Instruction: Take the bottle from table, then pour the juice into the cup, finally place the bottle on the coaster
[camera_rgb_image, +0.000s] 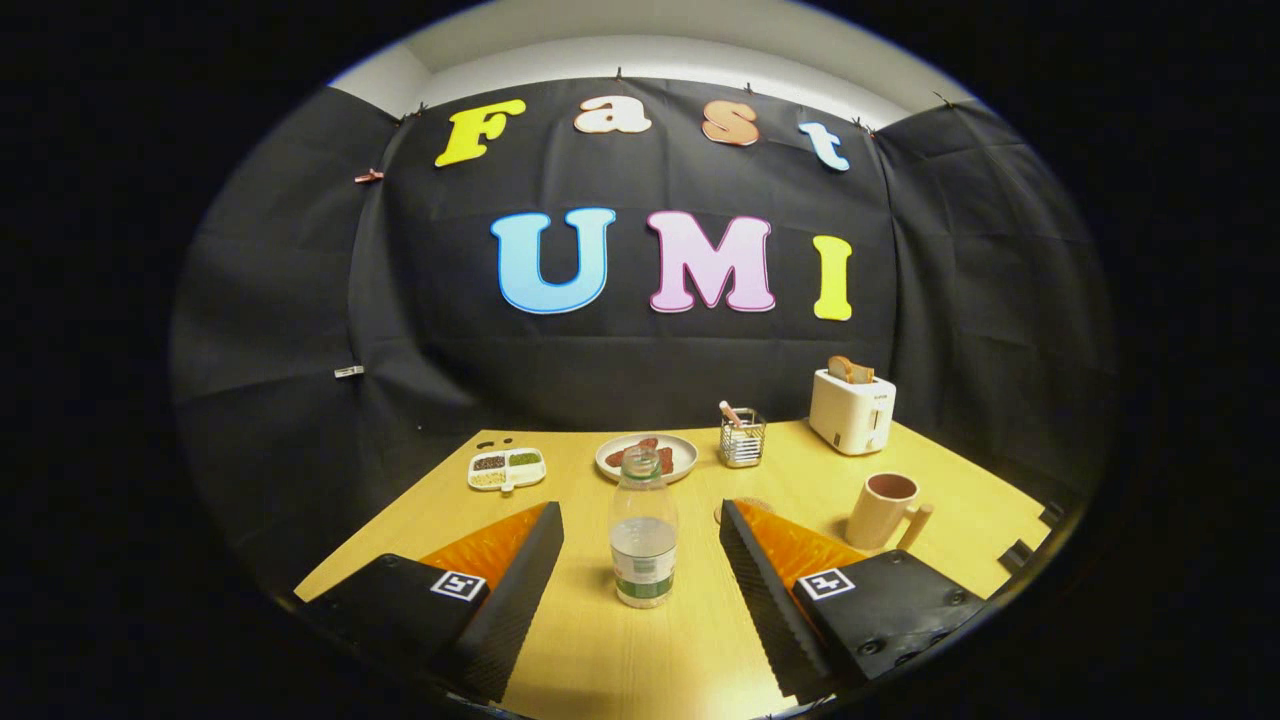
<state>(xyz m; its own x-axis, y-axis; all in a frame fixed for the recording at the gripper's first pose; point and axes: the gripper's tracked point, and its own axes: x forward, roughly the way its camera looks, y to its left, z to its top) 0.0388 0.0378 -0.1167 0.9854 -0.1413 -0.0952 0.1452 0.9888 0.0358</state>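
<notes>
Bare table (600, 650) either side of the bottle (643, 540) between wide-apart fingers (520, 580); cup (882, 510) near right.

clear bottle (643, 530) w/ green label, pink cup (882, 510), white toaster (851, 411)

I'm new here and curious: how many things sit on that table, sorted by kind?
Bottle, standing between the open gripper fingers: 1
Cup: 1
Coaster, partly hidden behind a finger: 1
Plate with food: 1
Divided dish: 1
Wire holder: 1
Toaster: 1
Total: 7
</notes>
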